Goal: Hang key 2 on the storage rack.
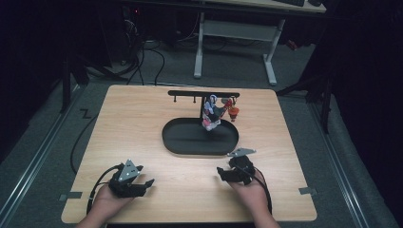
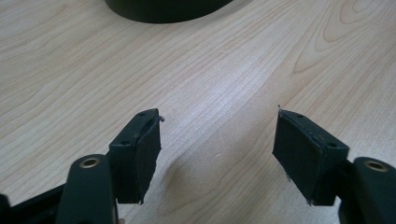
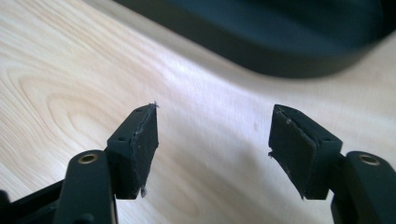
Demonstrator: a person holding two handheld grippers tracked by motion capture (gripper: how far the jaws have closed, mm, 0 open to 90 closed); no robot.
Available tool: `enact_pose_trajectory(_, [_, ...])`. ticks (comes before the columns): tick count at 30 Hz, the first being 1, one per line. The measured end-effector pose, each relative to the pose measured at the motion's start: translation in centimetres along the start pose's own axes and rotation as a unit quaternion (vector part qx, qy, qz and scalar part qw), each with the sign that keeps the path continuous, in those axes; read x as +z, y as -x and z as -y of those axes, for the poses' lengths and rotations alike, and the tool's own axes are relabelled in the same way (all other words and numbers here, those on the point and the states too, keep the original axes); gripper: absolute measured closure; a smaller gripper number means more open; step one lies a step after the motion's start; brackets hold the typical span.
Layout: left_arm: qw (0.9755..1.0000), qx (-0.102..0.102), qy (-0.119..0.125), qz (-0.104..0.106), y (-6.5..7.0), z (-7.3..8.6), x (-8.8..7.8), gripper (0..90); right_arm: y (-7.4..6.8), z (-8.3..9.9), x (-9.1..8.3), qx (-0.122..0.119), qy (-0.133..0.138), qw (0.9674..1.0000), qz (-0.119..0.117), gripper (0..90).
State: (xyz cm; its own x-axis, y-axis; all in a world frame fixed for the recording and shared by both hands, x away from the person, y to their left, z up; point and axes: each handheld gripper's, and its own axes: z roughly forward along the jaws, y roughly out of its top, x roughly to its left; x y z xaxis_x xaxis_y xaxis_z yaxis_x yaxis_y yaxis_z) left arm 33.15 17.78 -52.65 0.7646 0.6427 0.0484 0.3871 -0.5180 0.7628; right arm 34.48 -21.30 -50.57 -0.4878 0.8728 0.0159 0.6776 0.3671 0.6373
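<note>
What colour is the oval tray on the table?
Black tray, best seen in the high view.

Bare tabletop [image 1: 142,123] before both claws, black tray [image 1: 180,142] and hanging rack [image 1: 203,93] beyond

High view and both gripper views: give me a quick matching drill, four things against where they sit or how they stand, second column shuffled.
Things:
1. black oval tray
2. black T-shaped hook stand
3. cluster of colourful small trinkets
4. left gripper

Places or states:
A. hanging from the right end of the crossbar
B. jaws open over bare wood, near the table's front left
C. lying flat at the middle of the light wooden table
D. rising at the tray's far edge

Pairs: 1-C, 2-D, 3-A, 4-B
</note>
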Motion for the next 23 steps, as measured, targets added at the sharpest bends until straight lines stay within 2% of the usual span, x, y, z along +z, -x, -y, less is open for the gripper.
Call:
enact_pose_trajectory(2, [1.0000,-0.001,0.002,0.002,0.0,0.0,0.0,33.3,0.2,1.9,-0.1,0.013,0.029,0.9995,0.004,31.4])
enact_pose_trajectory(4, [1.0000,-0.004,0.006,0.000,0.0,0.0,0.0,33.3,0.1,4.1,-0.9,0.022,0.083,0.9962,0.013,33.2])
enact_pose_trajectory(6, [0.9999,-0.005,0.011,-0.006,0.1,0.0,0.1,32.3,0.2,4.5,-2.0,0.032,0.115,0.9927,-0.013,29.2])
enact_pose_trajectory(8, [0.9999,0.000,0.009,-0.014,0.2,-0.1,0.2,30.6,0.2,4.6,-2.8,0.013,0.141,0.9899,0.005,28.9])
enact_pose_trajectory(9, [0.9998,0.001,0.008,-0.017,0.3,-0.1,0.3,30.4,0.1,4.7,-2.7,0.006,0.142,0.9898,0.011,27.7])
enact_pose_trajectory(11, [0.9998,-0.003,0.006,-0.017,0.4,-0.1,0.4,30.0,0.0,4.6,-2.2,0.004,0.130,0.9916,0.004,26.4])
enact_pose_trajectory(14, [0.9999,-0.009,0.006,-0.008,0.7,-0.1,0.6,29.8,-0.4,4.5,-1.7,-0.007,0.122,0.9924,0.008,26.4])
enact_pose_trajectory(20, [0.9999,0.007,0.007,-0.002,1.0,0.0,0.3,29.4,-1.1,4.2,-1.4,-0.016,0.120,0.9926,0.003,26.4])
enact_pose_trajectory(23, [0.9999,0.006,0.010,0.002,0.8,0.3,-0.3,28.5,-1.2,3.9,-0.9,-0.018,0.118,0.9927,0.016,24.1])
